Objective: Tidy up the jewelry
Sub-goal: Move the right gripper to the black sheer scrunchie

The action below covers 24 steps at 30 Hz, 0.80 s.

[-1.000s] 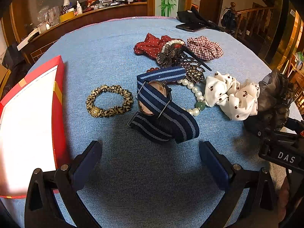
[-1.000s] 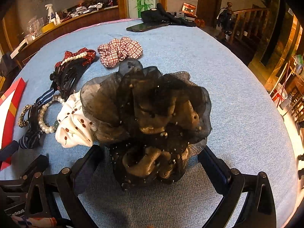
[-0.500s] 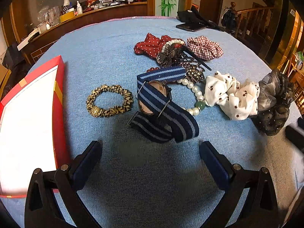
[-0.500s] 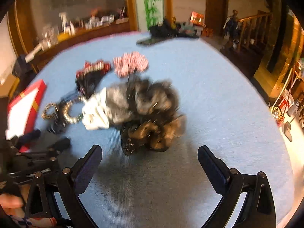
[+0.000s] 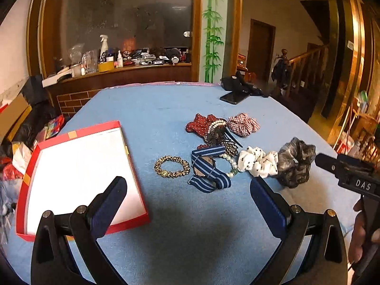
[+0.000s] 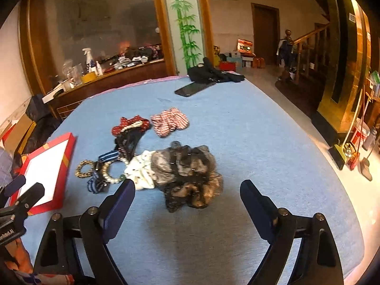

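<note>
Right gripper (image 6: 187,191) jaws wide, just been narrowing, nothing gripped; gauzy black ruffled organza scrunchie (image 6: 192,178) lies crumpled ahead. Left gripper (image 5: 188,187) wide, empty.

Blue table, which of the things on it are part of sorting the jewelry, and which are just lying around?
Part of the job:
red box
leopard-print band
striped-strap watch
pearl bracelet
hair clips
red dotted scrunchie
plaid scrunchie
white dotted scrunchie
dark sheer scrunchie

Just lying about:
phone
black cloth
</note>
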Each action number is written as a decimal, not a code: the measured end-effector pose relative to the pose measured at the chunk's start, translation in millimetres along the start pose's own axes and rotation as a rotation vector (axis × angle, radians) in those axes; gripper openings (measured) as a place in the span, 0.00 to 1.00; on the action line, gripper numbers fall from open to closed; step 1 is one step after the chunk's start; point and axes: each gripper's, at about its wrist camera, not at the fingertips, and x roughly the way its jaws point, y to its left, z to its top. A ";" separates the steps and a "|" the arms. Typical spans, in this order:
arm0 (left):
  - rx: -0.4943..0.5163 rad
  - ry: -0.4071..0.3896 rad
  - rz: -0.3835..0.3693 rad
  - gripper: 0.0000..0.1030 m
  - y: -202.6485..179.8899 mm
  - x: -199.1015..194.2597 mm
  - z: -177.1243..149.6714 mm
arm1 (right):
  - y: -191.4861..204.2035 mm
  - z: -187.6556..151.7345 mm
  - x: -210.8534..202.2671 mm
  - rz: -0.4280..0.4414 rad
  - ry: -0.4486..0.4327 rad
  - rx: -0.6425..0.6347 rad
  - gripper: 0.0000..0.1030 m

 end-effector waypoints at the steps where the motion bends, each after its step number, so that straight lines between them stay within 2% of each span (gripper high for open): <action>1: 0.001 0.001 0.002 1.00 -1.1 0.8 -1.3 | 3.1 0.2 -1.4 -0.001 -0.001 -0.009 0.90; 24: 0.039 0.065 0.035 1.00 -7.5 6.1 -11.0 | 12.6 -5.0 9.2 -0.001 0.039 -0.022 0.90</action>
